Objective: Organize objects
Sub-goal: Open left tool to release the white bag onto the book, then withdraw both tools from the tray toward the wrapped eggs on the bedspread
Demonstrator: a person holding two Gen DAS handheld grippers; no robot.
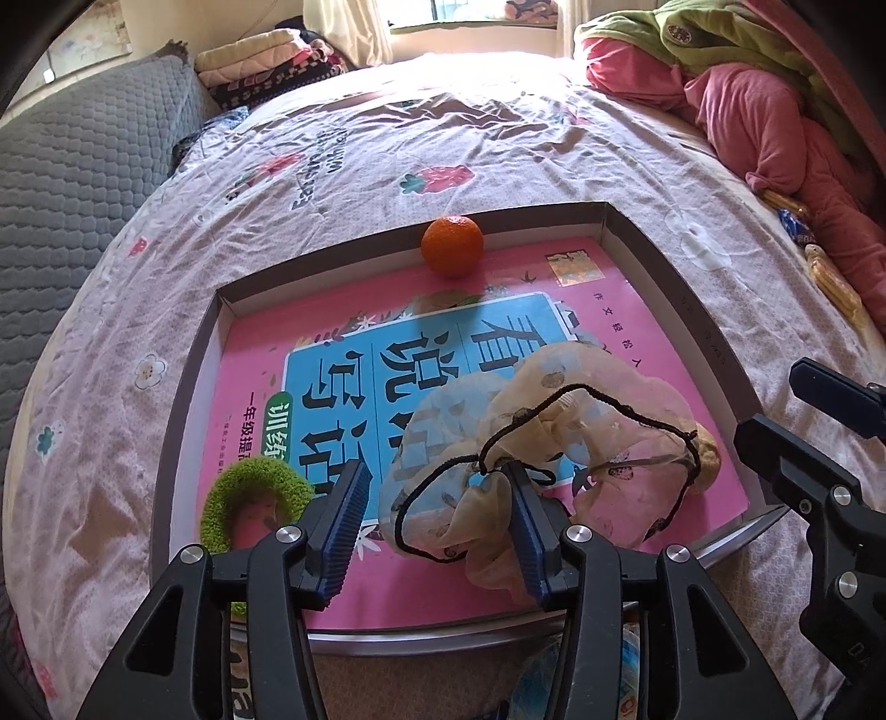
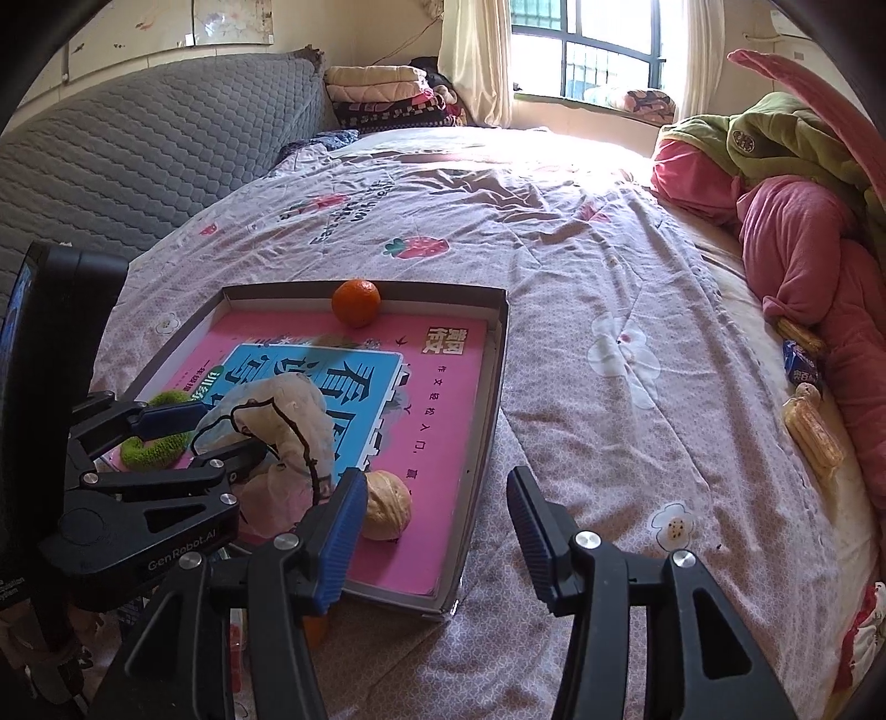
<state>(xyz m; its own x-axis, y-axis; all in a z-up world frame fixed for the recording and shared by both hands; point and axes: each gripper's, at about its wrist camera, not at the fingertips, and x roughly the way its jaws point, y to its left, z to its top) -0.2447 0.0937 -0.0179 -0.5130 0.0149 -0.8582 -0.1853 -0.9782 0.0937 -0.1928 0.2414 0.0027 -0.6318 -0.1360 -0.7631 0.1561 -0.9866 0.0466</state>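
Resting inside the box tray (image 1: 686,310): sheer scarf (image 1: 554,443) between left gripper (image 1: 437,531)'s parted jaws, unpressed; right gripper (image 2: 432,526) agape beside it, empty.

- A bed (image 2: 581,232) with a pink floral quilt carries everything.
- A shallow box tray (image 2: 493,387) lies on it.
- Pink and green bedding (image 2: 803,232) is heaped along its right edge.

A home bedroom: a bed (image 2: 581,232) under a strawberry-print quilt (image 2: 415,246), a grey quilted headboard (image 2: 138,160), folded blankets (image 2: 382,94) stacked in the corner, heaped pink and green bedding (image 2: 797,183), and a curtained, barred window (image 2: 587,50).
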